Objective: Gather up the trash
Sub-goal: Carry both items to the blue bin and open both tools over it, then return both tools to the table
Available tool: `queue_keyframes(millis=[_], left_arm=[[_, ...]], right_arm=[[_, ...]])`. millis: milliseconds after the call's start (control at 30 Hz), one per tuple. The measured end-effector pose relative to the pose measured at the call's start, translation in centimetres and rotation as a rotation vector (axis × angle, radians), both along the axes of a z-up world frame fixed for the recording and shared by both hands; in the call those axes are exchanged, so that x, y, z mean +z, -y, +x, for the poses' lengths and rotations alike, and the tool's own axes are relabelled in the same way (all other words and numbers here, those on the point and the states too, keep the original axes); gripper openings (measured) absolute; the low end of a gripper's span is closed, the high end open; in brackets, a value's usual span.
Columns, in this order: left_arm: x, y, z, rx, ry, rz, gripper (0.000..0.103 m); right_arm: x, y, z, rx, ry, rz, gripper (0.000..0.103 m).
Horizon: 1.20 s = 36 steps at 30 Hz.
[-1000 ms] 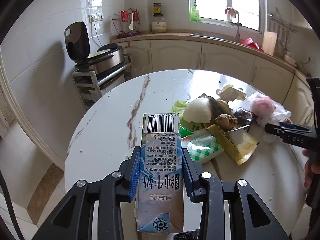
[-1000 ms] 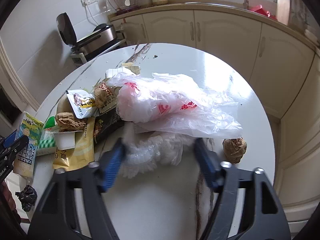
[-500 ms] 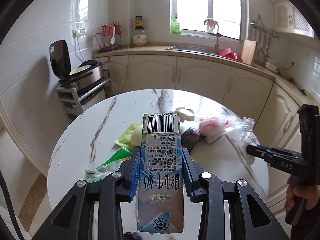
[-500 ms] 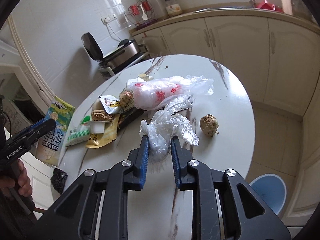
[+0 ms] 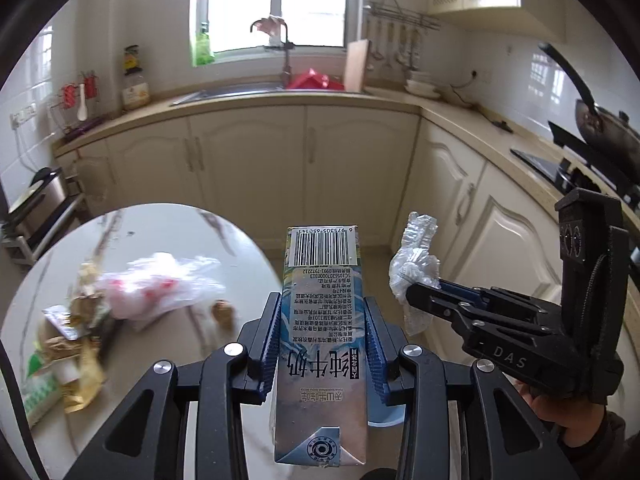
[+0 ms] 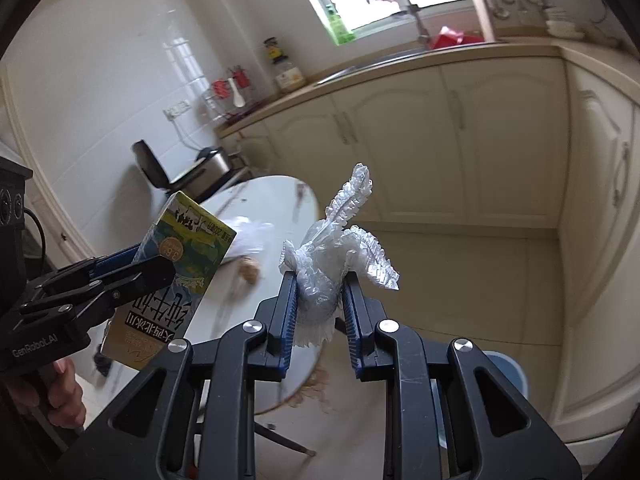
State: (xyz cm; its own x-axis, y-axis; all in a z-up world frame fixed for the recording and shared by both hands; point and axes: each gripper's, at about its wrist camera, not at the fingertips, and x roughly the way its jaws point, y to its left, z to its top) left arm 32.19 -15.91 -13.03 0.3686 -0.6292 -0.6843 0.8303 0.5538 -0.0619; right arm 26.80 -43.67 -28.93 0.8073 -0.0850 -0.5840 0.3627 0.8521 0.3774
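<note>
Carry step: left gripper (image 5: 322, 330) clamped on milk carton (image 5: 322, 344), right gripper (image 6: 318, 304) pinching plastic wrap (image 6: 334, 258), both off table (image 5: 168, 232); next: over blue bin (image 6: 506, 372), release; more trash left on table

Both hands have swung off the table (image 5: 168, 224) toward the kitchen cabinets. 1 second back the right gripper (image 6: 320, 300) had its jaws wide around the crumpled clear plastic (image 6: 324, 280) on the tabletop; they've since closed on it, and the wad is now lifted clear, out past the table's edge over the floor. The left gripper (image 5: 320, 332) has carried the milk carton (image 5: 320, 344) off the same way, so the trash pile (image 5: 80, 320) now sits off to the left in its view.
</note>
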Motion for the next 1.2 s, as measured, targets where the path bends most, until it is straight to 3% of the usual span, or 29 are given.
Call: queue_keyframes(millis=[200,300,433,500,567,800,867,1000,1200], left_arm=[[-7.7,9.9,-1.0,-0.115,-0.085,0.138,0.034],[-11.7,13.7,-0.7,-0.151,-0.164,0.176,0.034],[-15.4,17.7,0.5,-0.167,-0.200,0.209,0.036],[-17.1,20.2,0.8,-0.183,-0.212,0.216,0.039],[-18.2,22.1,1.2,-0.187,-0.217,0.236,0.055],[-17.8,22.5,2.3,-0.109,-0.127,0.268,0.063],[-16.9,22.0,2.2,-0.075,-0.078,0.260,0.071],[-14.3,21.1,1.4,-0.035,-0.014,0.221,0.081],[-9.3,17.9,-1.5,-0.004,0.082,0.125,0.086]], right_arm=[[-7.0,6.2,-3.4,-0.138,-0.189,0.046,0.022],[-10.2,8.4,-4.3,-0.174,-0.257,0.074,0.022],[-13.3,10.6,-4.8,-0.207,-0.321,0.106,0.022],[-14.6,11.6,-4.8,-0.212,-0.341,0.127,0.022],[-15.5,12.2,-4.4,-0.213,-0.361,0.139,0.022],[-17.8,13.1,-3.1,-0.177,-0.377,0.183,0.027],[-18.4,13.2,-3.1,-0.174,-0.377,0.183,0.035],[-17.8,12.0,-3.2,-0.185,-0.381,0.141,0.073],[-14.2,10.1,-4.5,-0.184,-0.305,0.109,0.077]])
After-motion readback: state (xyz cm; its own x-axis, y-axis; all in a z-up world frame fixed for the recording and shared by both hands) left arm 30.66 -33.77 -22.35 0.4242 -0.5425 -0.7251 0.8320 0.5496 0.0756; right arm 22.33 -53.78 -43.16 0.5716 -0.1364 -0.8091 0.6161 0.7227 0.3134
